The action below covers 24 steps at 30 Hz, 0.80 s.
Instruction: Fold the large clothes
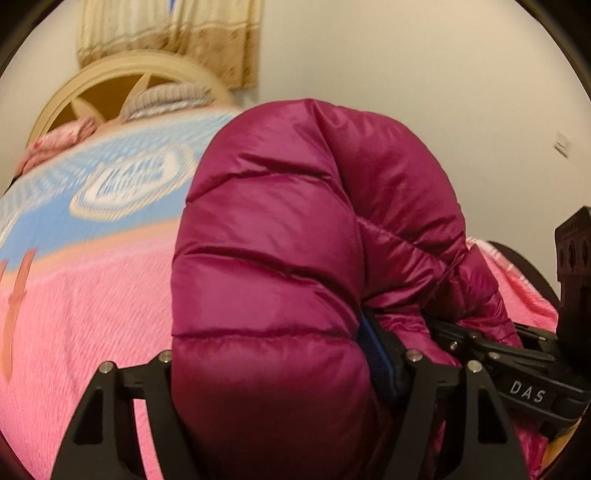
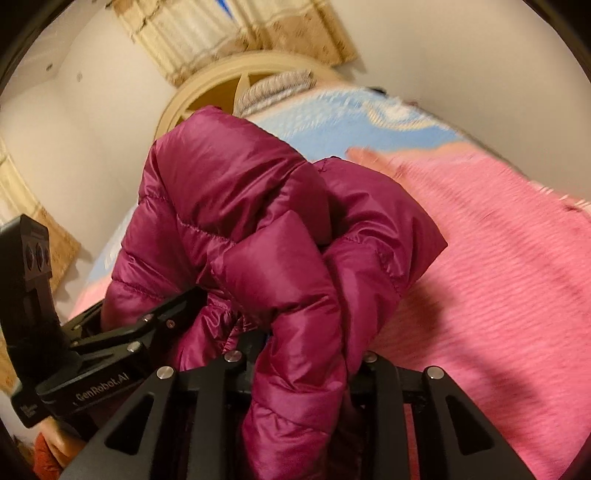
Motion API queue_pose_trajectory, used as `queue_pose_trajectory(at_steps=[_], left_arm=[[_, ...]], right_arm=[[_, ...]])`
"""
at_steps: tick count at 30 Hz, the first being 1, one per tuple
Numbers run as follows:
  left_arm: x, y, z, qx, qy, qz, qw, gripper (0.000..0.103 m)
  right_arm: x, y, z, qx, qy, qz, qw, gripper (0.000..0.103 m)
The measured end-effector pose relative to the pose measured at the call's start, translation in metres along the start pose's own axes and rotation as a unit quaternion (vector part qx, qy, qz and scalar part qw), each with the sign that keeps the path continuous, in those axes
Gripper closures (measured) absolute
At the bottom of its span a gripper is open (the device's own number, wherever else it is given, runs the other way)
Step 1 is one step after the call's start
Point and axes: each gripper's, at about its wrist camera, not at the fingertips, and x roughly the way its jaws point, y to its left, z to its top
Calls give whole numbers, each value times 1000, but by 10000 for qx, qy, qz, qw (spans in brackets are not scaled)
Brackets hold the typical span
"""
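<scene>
A shiny magenta quilted down jacket (image 1: 280,236) hangs bunched above a pink bedspread (image 1: 81,317). My left gripper (image 1: 284,373) is shut on a thick fold of it, which fills the gap between the fingers. My right gripper (image 1: 491,350) shows at the right of the left wrist view, clamped on the jacket close beside. In the right wrist view the jacket (image 2: 258,229) rises in folds from my right gripper (image 2: 299,362), shut on it. My left gripper (image 2: 162,321) grips the jacket at lower left. The fingertips are hidden in cloth.
The bed carries a pink and light-blue blanket (image 2: 498,266) with a cream headboard (image 1: 122,77) and a grey knitted item (image 1: 166,96) at its head. A beige curtain (image 1: 170,33) hangs behind. White walls lie to the right.
</scene>
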Motion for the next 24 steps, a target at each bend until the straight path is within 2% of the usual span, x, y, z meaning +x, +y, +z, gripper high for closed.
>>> queue_pose_trajectory(at_steps=[7,11,13,18,24], left_arm=[[6,-51,39,110,-274,-701,9971,29],[22,-68,55,165,-334,-830,9958,29],[37,-75,67,119,-299,-815,9962,29],[76,-74,86,-38,-150,-657,9977,29],[130,-69,97,-127,305,-213,9992,31]], right_arm=[[-66,-29,26,-151,-686,-516,9962,76],[-83,-47,42,-313,-953,-824,9915,76],[-82,-56,54,-455,-1029,-1025,9883,76],[-56,-80,79,-485,-969,-1169,9872,77],[-4,-116,95,-266,-527,-1064,9926,78]])
